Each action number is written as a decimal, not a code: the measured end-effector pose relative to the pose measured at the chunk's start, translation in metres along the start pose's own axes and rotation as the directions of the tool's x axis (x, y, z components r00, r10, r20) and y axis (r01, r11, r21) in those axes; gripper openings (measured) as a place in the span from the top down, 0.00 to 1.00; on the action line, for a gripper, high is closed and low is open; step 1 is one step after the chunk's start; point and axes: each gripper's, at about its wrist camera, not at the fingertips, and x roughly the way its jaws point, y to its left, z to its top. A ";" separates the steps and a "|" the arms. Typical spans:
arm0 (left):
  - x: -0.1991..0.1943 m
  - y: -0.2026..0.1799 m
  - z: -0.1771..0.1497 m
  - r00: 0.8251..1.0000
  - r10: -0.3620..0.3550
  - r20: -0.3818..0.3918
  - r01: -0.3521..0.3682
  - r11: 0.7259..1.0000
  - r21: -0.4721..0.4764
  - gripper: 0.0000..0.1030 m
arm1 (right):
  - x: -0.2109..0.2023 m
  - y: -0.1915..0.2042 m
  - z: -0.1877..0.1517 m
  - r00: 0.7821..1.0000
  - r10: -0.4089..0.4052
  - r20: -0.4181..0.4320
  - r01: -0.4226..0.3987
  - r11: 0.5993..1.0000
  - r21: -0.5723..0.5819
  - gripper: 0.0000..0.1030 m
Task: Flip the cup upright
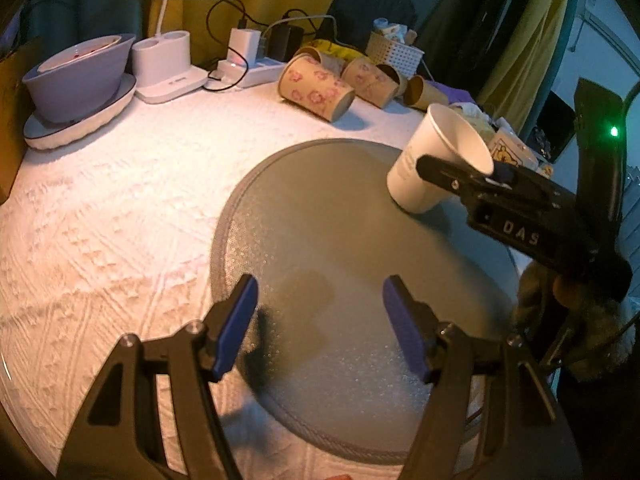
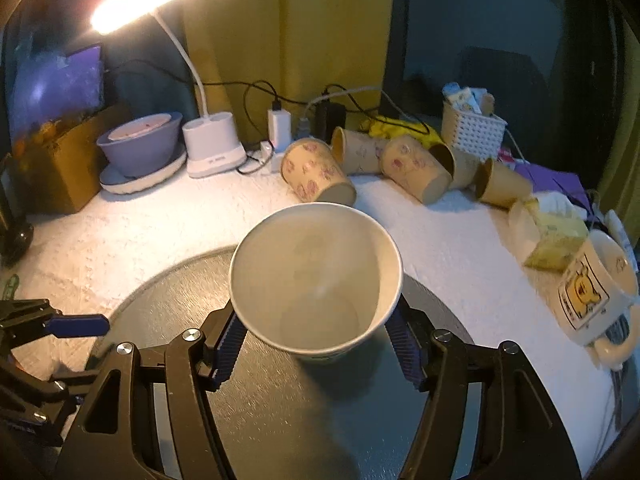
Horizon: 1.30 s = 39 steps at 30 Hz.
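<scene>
Nearly upright, the white paper cup point(image 2: 316, 284) sits tilted in the right gripper point(image 2: 316, 336) on the round grey mat point(image 2: 160, 288), needing only levelling and release, while the left gripper point(image 1: 320, 320) gapes wide, holding nothing.

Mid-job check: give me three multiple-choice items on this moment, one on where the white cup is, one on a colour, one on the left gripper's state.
1. The white cup sits on:
A. grey round mat
B. purple bowl
C. white basket

2. The gripper pads are:
A. red
B. blue
C. green

3. The left gripper is:
A. shut on the cup
B. shut on nothing
C. open

Answers:
1 A: its base touches the grey round mat.
2 B: blue shows in both views.
3 C: jaws apart over bare mat; the right gripper flanks the cup.
</scene>
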 end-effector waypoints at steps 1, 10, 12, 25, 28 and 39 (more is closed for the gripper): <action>0.000 0.000 0.000 1.000 0.000 0.000 0.000 1.000 0.000 0.35 | 0.000 0.000 -0.002 1.000 -0.005 -0.003 0.005 1.000 0.004 0.34; -0.004 -0.010 -0.002 1.000 -0.004 0.004 0.004 1.000 0.019 0.35 | -0.004 -0.001 -0.015 0.999 -0.013 -0.043 0.013 1.000 0.021 0.34; -0.006 -0.012 -0.003 1.000 -0.004 0.004 0.004 1.000 0.023 0.35 | -0.005 -0.002 -0.017 0.998 -0.013 -0.054 0.014 1.000 0.027 0.34; -0.025 -0.028 -0.013 1.000 -0.017 0.021 0.016 0.998 0.065 0.35 | -0.031 -0.002 -0.032 0.997 -0.033 -0.066 0.037 0.998 0.058 0.34; -0.032 -0.033 -0.017 0.999 -0.023 0.031 0.020 0.997 0.078 0.35 | -0.041 -0.002 -0.038 0.997 -0.039 -0.068 0.043 0.997 0.071 0.34; -0.058 -0.053 -0.034 0.996 -0.048 0.074 0.038 0.991 0.129 0.35 | -0.082 -0.001 -0.057 0.996 -0.075 -0.055 0.081 0.991 0.108 0.34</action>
